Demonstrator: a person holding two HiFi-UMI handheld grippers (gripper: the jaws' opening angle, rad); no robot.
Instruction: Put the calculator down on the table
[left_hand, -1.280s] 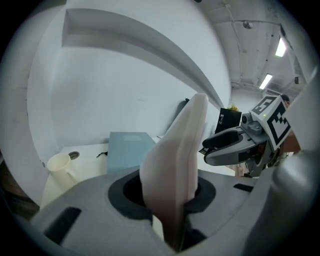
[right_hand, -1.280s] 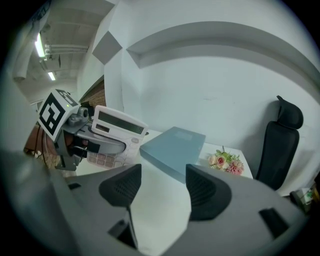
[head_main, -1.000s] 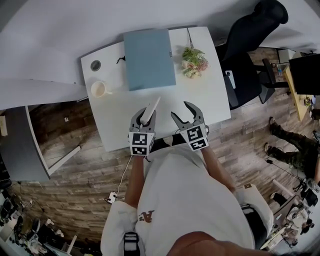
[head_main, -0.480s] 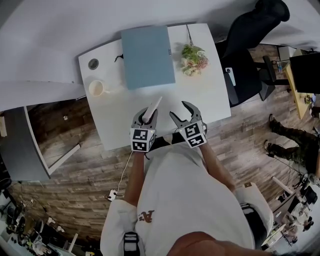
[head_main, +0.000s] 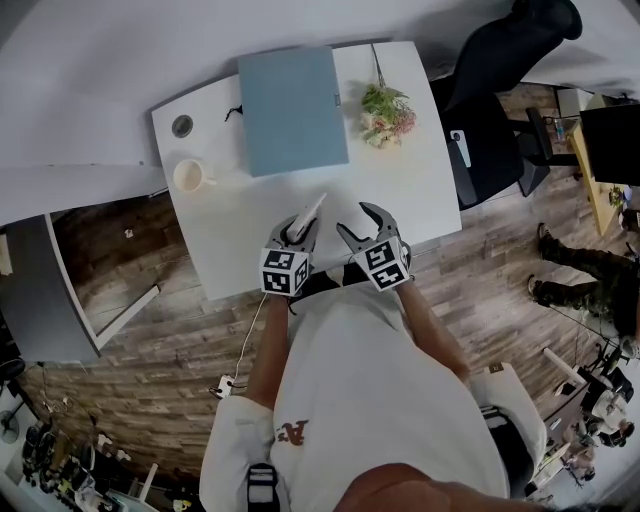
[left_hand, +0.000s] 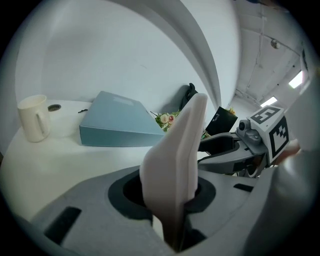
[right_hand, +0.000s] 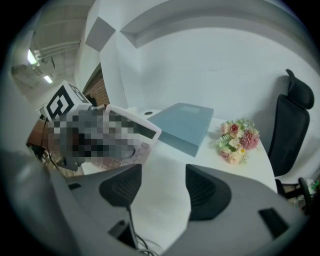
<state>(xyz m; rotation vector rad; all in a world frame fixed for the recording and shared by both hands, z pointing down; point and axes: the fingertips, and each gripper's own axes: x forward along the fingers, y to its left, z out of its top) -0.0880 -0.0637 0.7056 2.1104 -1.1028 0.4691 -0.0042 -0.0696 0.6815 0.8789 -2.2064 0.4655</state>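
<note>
**Calculator pinched on edge, not yet flat on the table**

Pinched the calculator (left_hand: 177, 150) in the left claw (head_main: 296, 229), pads pressed on its two broad faces at the lower end, thin edge turned up. Held it over the white table (head_main: 230, 240), on the near side of the blue folder (head_main: 292, 108) and apart from it. Slanted its upper end toward the folder's near right corner. Showed its display and keys toward the right claw (right_hand: 162, 192). Could not tell whether the lower end touched the table.

Spread the right claw wide, with nothing between the pads and only bare table beyond them. Held it on the folder's near side too, below the folder's right corner, just beside the left claw and not touching the calculator.

Left a white mug (head_main: 190, 176) standing upright to the folder's left, near its near left corner, handle toward the folder. Set a small round grommet (head_main: 181, 126) in the table, further along that left side. Laid a bunch of flowers (head_main: 387, 113) just right of the folder, level with its middle. Stood a black chair (head_main: 500, 80) off the table, well to the folder's right.
</note>
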